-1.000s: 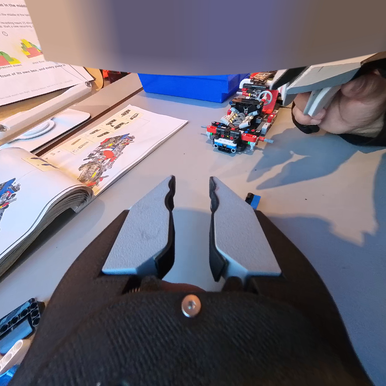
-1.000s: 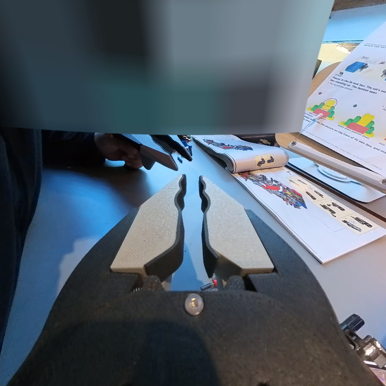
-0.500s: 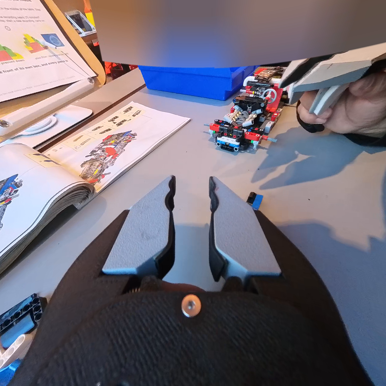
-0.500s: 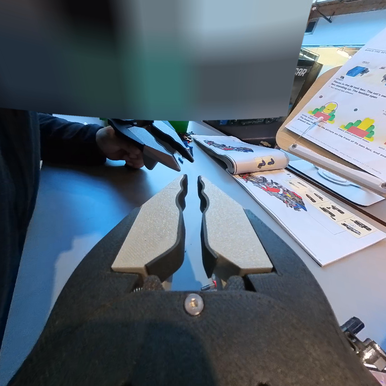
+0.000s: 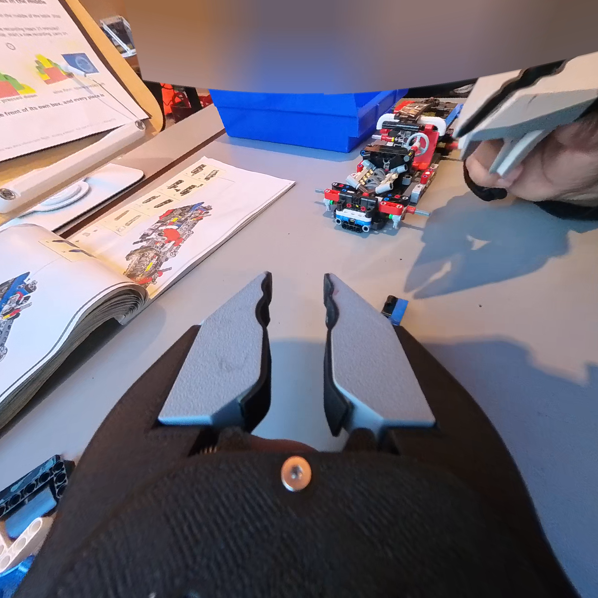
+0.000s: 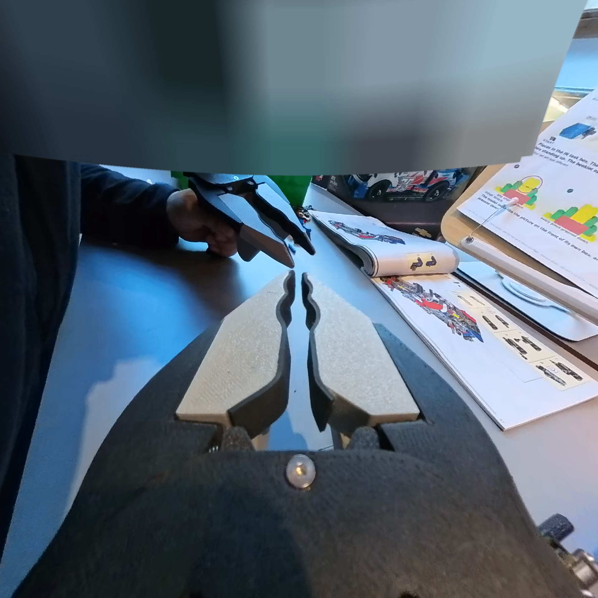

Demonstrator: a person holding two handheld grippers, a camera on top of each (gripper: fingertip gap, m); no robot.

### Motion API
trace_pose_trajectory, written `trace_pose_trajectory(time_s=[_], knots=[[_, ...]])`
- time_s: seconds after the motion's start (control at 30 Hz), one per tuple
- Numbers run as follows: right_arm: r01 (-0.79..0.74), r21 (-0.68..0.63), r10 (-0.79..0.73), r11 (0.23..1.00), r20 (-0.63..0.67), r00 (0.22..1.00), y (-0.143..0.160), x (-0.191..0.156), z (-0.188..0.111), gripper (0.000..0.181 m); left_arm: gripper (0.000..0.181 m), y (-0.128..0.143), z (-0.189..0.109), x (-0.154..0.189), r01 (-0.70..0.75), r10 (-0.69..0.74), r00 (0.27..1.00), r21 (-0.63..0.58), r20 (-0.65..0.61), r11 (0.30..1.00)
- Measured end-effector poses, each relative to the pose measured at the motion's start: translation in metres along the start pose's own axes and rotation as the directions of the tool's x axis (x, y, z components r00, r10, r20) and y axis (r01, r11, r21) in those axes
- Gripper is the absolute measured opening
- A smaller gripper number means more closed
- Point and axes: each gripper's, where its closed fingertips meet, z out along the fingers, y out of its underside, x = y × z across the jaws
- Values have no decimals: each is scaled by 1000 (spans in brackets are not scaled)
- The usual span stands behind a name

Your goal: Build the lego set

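Left claw: my left gripper [image 5: 296, 281] is hovering low over the grey table [image 5: 323, 255] at centre frame, its fingers standing well apart with nothing between them.
Right claw: my right gripper [image 6: 298, 279] is pointing across the table in the right wrist view — its fingers are nearly together, only a thin slit showing at the tips, and nothing is sitting in it.
Right claw, seen from the left: it is entering at the upper right of the frame, my right hand [image 5: 550, 171] wrapping the handle just beside the model.
Lego model: the half-built car chassis [image 5: 385, 181] is sitting on the table in the upper right of the left wrist view, in front of the blue bin [image 5: 291, 123] — neither claw is touching it.
Loose piece: a small blue and black piece [image 5: 394, 309] is lying just right of my left fingertips.
More parts: a dark blue beamed piece [image 5: 29, 482] is peeking in at the lower left edge.
Instruction booklet: it [image 5: 181, 220] is lying open at the left of the frame, pages curling up.
Stand: an instruction sheet [image 5: 48, 74] is leaning on a holder at the upper left.
Box: the set's box [image 6: 404, 191] is standing upright behind the booklet, upper centre-right of the right wrist view.
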Motion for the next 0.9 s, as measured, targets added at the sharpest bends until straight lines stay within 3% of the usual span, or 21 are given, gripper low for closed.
trace_pose_trajectory(time_s=[0.67,0.9], knots=[[23,17,-23,1000,24,999,-3,-6,-1,0,29,1,1,2,-19,19,1000,-8,-4,1000],[100,28,-103,995,108,989,-5,-27,0,0,30,3,2,0,23,-23,999,-19,-24,1000]])
